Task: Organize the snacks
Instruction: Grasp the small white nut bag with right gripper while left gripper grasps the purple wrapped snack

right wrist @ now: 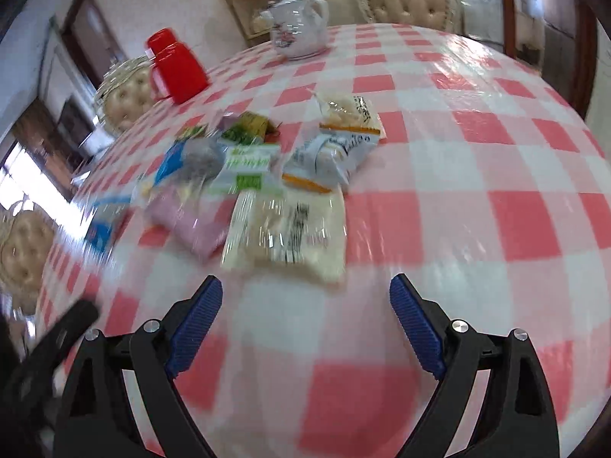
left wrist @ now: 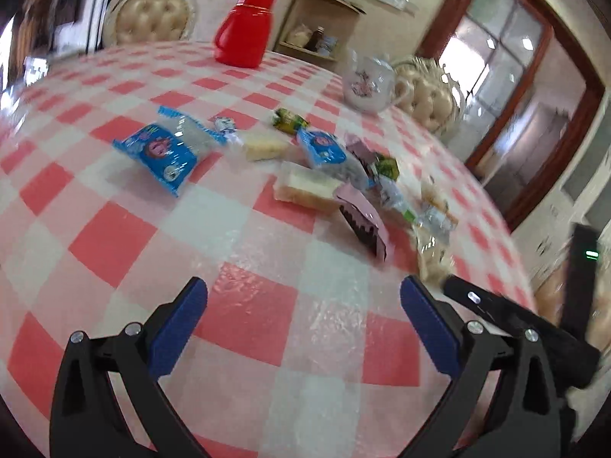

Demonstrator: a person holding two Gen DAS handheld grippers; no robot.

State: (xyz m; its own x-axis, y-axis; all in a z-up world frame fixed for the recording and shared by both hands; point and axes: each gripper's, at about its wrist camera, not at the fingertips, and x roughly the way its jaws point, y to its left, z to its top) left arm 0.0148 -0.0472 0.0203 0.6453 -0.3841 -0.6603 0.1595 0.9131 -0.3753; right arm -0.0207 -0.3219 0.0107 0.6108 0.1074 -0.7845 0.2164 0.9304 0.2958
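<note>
- The left gripper hovers over the checked counter with its jaws spread wide and nothing between them; the right gripper is the same, jaws apart and empty.
- The snacks lie loose in a heap ahead of both sets of jaws, none touched by either.
- Nearest the right jaws, just beyond their tips, sits a pale clear-wrapped packet. It looks light and flat, with slick, crinkly film likely to slide; a pinch on the sealed edge should hold better than one across the puffy middle.
- Beyond it a white-and-orange pouch rests partly on its far edge, probably air-filled and soft.
- To the left of that, a pink packet lies beside the pale one; blur hides its details.
- Ahead and left of the left jaws, the blue packet lies well apart from the heap, easiest to take by its crimped end.
- The wrapped cake slice looks crushable, so gentle closing suits it.
- The red jug and teapot stand far beyond.
</note>
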